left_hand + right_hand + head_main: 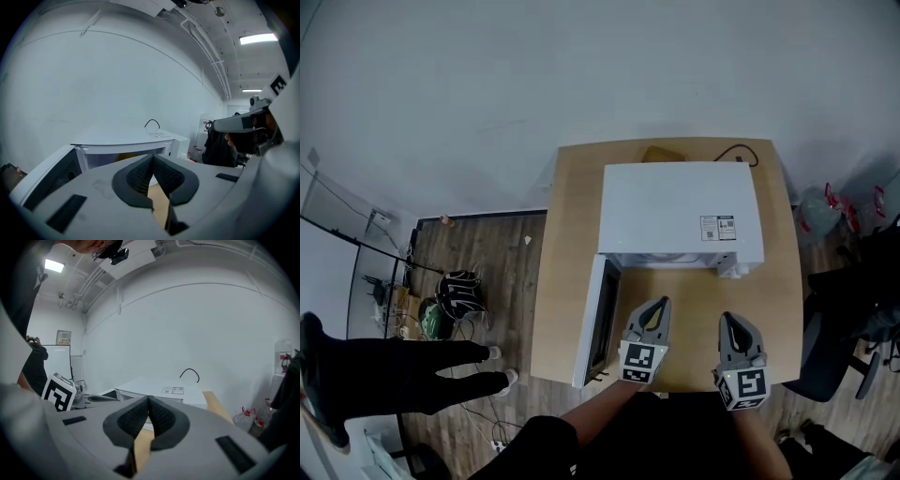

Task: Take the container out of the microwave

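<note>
A white microwave (680, 211) stands on the wooden table (567, 281), with its door (598, 323) swung open to the left. In the left gripper view, something yellowish (125, 158) shows inside the microwave's (126, 138) cavity, too hidden to identify. My left gripper (654, 305) hovers just in front of the opening, shut and empty (151, 157). My right gripper (731, 321) is beside it to the right, level with the microwave's right front corner, also shut with nothing between its pads (148, 398). The right gripper view shows the microwave's top (154, 384).
A black cable (736, 150) and a brown object (661, 153) lie behind the microwave. A person's black-clad legs (394, 375) stretch across the floor at left, near bags (459, 295). A dark chair (834, 347) stands close to the table's right edge.
</note>
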